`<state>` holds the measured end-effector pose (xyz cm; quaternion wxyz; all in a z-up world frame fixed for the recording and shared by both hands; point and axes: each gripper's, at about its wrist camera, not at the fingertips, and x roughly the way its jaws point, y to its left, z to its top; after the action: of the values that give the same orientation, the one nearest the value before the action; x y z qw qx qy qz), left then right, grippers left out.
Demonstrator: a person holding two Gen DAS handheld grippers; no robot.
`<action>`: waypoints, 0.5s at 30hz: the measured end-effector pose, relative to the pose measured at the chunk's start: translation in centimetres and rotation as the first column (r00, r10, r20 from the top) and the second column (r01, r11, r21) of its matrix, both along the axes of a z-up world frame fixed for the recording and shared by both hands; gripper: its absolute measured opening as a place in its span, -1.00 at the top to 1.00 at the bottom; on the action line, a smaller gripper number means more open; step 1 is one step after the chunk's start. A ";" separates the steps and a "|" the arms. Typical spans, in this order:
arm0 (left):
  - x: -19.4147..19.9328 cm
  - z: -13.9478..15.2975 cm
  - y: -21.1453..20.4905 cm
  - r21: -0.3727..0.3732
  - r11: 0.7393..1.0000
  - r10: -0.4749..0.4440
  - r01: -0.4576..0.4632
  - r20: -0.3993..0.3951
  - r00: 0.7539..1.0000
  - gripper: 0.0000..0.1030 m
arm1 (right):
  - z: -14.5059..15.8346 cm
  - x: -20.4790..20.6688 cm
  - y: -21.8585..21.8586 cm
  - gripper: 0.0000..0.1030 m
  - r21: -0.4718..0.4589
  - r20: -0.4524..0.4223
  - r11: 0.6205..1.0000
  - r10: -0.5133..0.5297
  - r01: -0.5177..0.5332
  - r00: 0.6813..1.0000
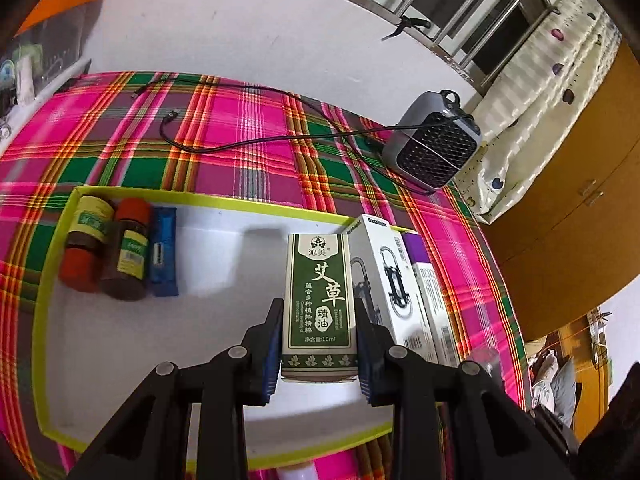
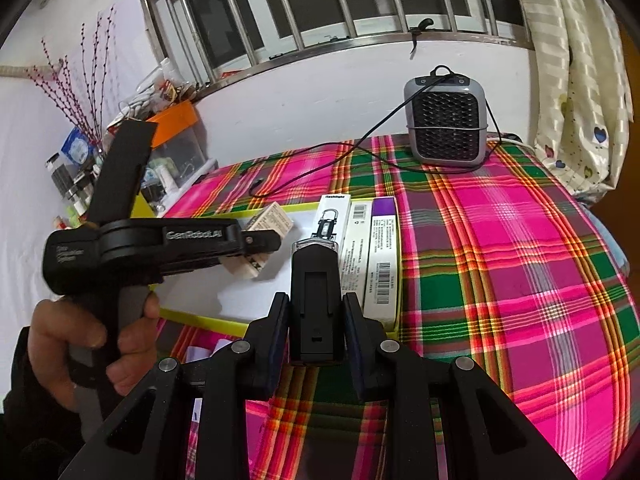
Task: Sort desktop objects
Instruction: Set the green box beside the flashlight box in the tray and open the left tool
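Over the yellow-rimmed tray (image 1: 52, 264), the left gripper (image 1: 319, 344) clamps a light, crushable essential-oil carton (image 1: 319, 300) by its sides, flashlight box (image 1: 382, 276) at three o'clock, while the right gripper (image 2: 316, 334) pinches a rigid black clip-backed device (image 2: 316, 304).

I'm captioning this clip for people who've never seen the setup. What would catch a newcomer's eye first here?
First the loud pink-and-green plaid cloth covering the whole table. Then the two held things: the left hand-held gripper grips a green essential-oil box over the yellow-rimmed tray, and the right hand-held gripper grips a black clip-like device. A grey mesh-fronted fan sits at the far edge.
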<state>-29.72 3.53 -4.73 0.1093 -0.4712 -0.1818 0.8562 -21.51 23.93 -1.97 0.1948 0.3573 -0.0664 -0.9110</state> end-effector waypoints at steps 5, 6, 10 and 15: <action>-1.5 -0.8 0.2 -0.001 1.000 0.025 -0.025 0.017 1.000 0.38 | -0.1 0.0 0.0 0.45 0.002 0.000 1.000 -0.002 0.002 1.000; -1.7 -0.8 0.3 0.000 1.000 0.026 -0.026 0.019 0.999 0.38 | -0.1 0.0 0.0 0.45 0.003 0.001 1.000 -0.003 0.003 1.000; -2.7 -1.0 0.6 0.017 1.000 0.024 -0.024 0.023 0.999 0.38 | -0.2 -0.1 0.2 0.45 0.005 0.002 1.000 -0.009 0.009 1.000; -3.8 -1.3 1.2 0.058 0.998 0.007 -0.009 0.033 0.999 0.38 | -0.1 -0.1 0.2 0.45 0.007 0.000 1.000 -0.012 0.012 1.000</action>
<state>-33.57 4.74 -6.07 0.1166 -0.4812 -0.2103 0.8430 -21.57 24.16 -2.12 0.1881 0.3578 -0.0651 -0.9123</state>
